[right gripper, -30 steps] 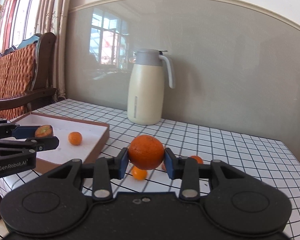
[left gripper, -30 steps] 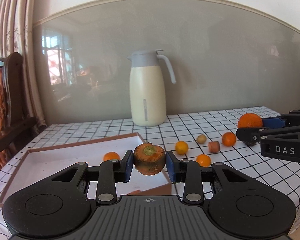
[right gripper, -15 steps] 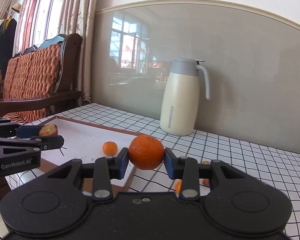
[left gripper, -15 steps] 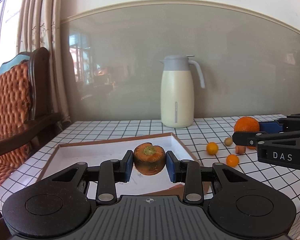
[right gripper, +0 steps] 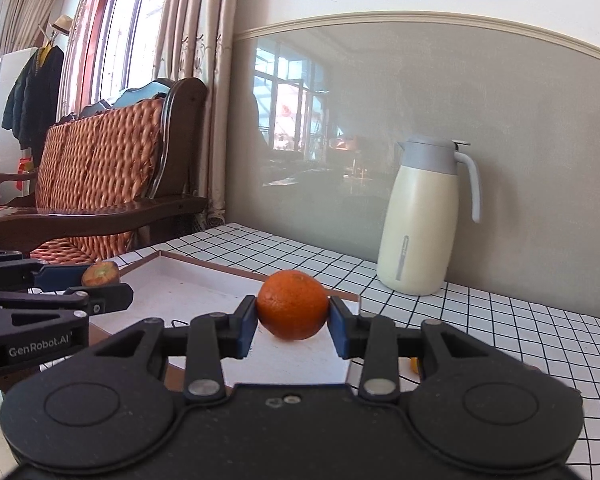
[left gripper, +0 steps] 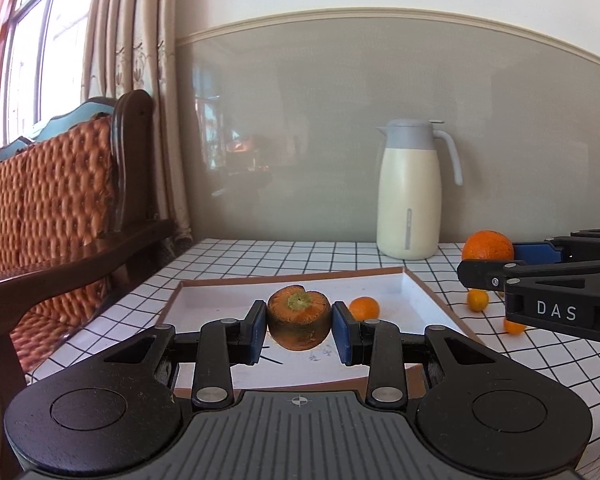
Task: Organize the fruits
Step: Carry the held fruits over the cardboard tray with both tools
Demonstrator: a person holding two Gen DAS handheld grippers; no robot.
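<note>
My left gripper (left gripper: 299,324) is shut on a carrot stub (left gripper: 298,322) with a green-cored cut end, held above the near part of the white tray (left gripper: 228,300). A small orange (left gripper: 364,308) lies in the tray. My right gripper (right gripper: 292,316) is shut on a large orange (right gripper: 293,305), above the tray's right corner (right gripper: 352,300). The right gripper with its orange (left gripper: 487,245) shows at the right of the left wrist view. The left gripper with the carrot stub (right gripper: 100,274) shows at the left of the right wrist view.
A cream thermos jug (left gripper: 410,192) stands at the back of the checked tablecloth (left gripper: 300,252). Two small oranges (left gripper: 477,300) lie on the cloth right of the tray. A wooden bench with orange cushions (left gripper: 52,200) stands to the left.
Both grippers have swung left toward the tray, each keeping its hold. The tray now lies centred under them and the loose fruits have slid to the right of view.
</note>
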